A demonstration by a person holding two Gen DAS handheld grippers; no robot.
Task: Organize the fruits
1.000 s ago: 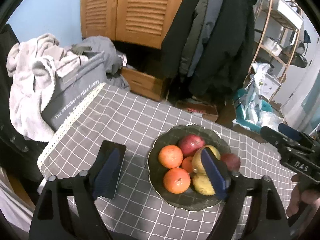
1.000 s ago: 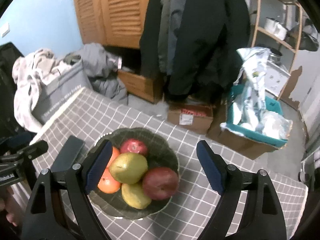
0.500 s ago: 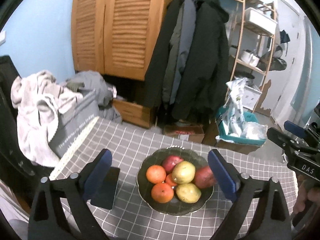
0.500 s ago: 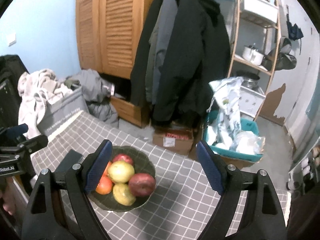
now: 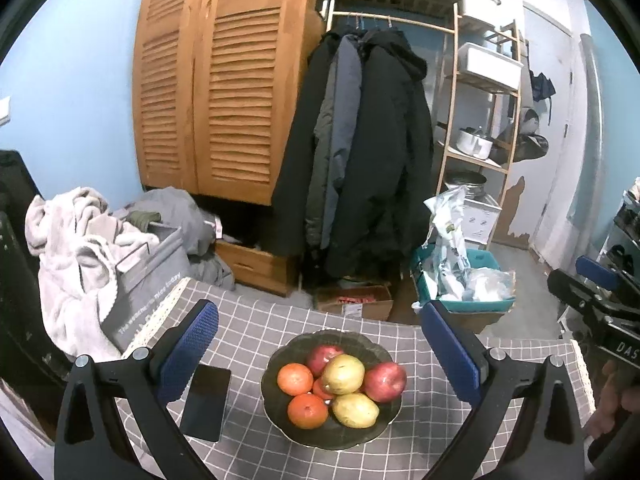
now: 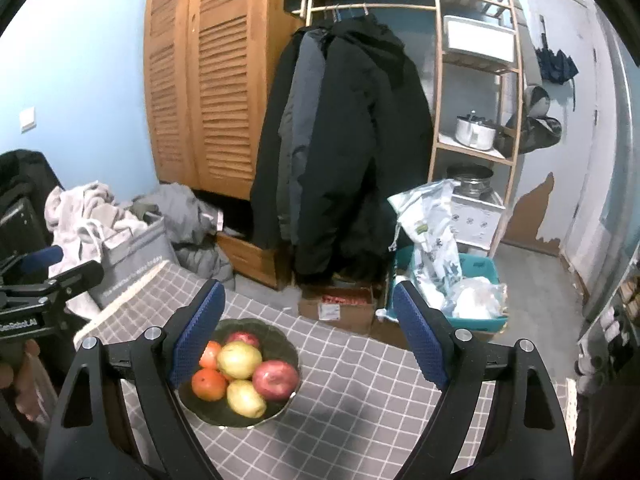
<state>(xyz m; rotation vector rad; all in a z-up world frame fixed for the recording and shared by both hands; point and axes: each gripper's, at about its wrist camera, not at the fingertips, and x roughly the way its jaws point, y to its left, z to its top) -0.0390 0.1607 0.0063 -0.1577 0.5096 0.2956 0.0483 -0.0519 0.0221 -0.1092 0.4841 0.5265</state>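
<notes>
On the grey checked cloth of the desk (image 5: 248,332) stood a dark green scalloped glass bowl (image 5: 380,350), piled with fruit: two red apples (image 5: 385,376), two yellow-green pears (image 5: 343,374) and round oranges (image 5: 295,379). Just left of the bowl a black flat phone (image 5: 206,402) lay on the cloth. Nearer than the bowl, the left tool (image 5: 318,360) hung above the desk, its blue-padded jaws having just been opening, now wide apart with nothing between them. The right tool (image 6: 308,336) hung to the right, jaws likewise apart and empty, its left pad overlapping the bowl's left rim in that view. Beyond the desk's far edge were a grey fabric laundry basket (image 5: 148,280), a louvred wooden wardrobe (image 5: 224,92) and dark hanging coats (image 5: 360,152).
</notes>
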